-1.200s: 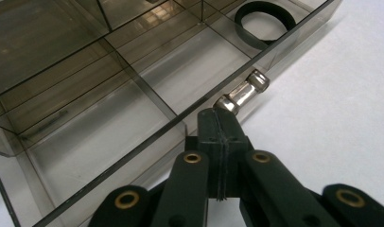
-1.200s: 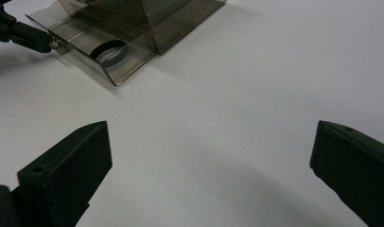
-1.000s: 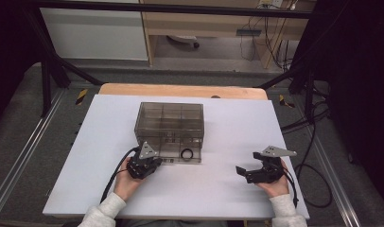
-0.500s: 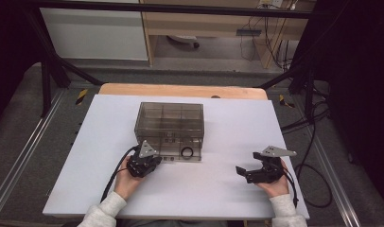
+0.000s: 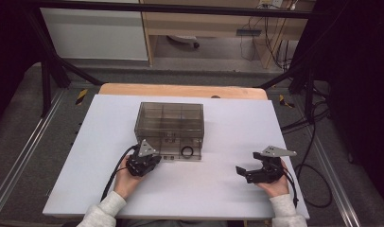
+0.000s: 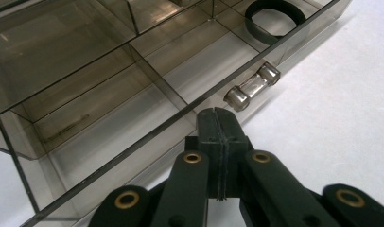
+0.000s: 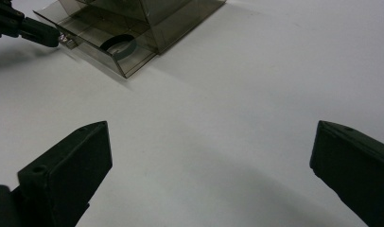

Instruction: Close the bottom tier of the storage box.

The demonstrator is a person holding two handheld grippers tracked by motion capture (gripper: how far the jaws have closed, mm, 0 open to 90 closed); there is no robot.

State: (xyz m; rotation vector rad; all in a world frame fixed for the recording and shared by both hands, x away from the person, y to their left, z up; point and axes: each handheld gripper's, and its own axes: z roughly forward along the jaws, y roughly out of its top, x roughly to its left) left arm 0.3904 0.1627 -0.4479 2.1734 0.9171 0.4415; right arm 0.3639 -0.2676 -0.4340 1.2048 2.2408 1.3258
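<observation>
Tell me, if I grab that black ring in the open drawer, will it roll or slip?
The black ring lies flat in the drawer, so it probably stays put. Stood on edge, its round shape would likely roll. It looks thin and probably light; the smooth rim may slip.

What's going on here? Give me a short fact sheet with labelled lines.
Surface: white table top
Main object: smoky clear plastic drawer box, its bottom drawer pulled out
In drawer: black ring in an end compartment
Left gripper: jaws shut, at the drawer front beside its handle
Right gripper: jaws wide open over bare table, away from the box
</observation>
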